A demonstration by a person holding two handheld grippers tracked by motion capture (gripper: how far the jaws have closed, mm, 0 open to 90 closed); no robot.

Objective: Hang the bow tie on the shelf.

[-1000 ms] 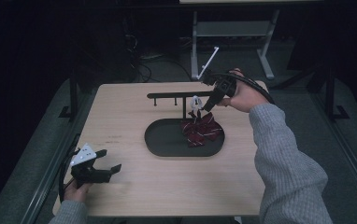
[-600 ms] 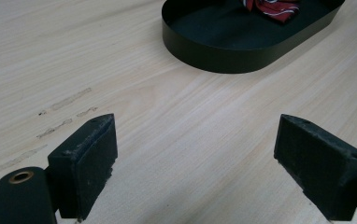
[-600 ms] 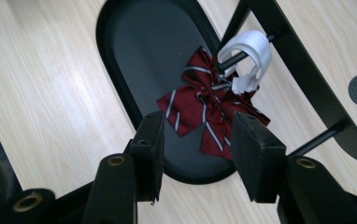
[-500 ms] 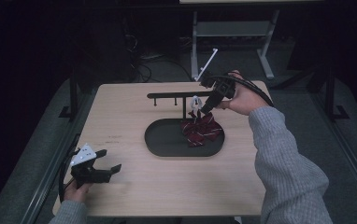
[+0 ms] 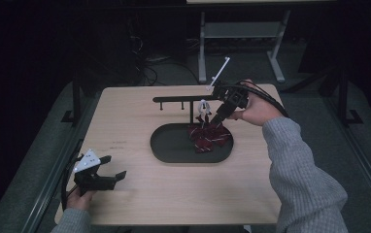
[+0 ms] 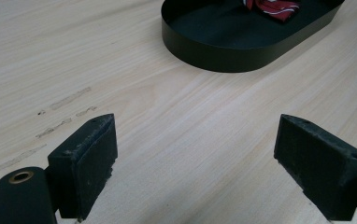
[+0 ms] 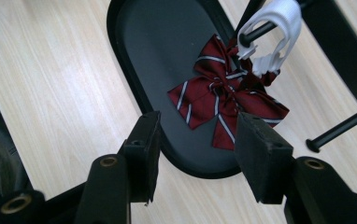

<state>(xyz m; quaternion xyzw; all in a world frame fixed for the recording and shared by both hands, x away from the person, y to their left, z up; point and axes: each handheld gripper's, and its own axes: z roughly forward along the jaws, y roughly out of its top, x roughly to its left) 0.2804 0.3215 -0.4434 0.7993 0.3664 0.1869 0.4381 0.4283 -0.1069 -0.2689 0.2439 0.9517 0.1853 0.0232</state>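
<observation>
as the right gripper (image 7: 193,140) has just been opening, nothing between its jaws | bow tie (image 7: 228,105) just ahead, hung by white clip (image 7: 272,37) on rack (image 5: 183,100) over tray (image 7: 148,56) | withdraw straight back, avoid snagging fabric | left gripper (image 6: 195,158) open, idle

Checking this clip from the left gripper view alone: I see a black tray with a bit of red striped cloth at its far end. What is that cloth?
Observer: A dark red striped bow tie, lying at one end of the tray.
Operator: Is it attached to anything?
Observer: A white clip just above it hooks over a rod of the black rack.
Operator: And the right gripper?
Observer: The right gripper hangs over the bow tie; its jaws have just been opening, with nothing between them.
</observation>
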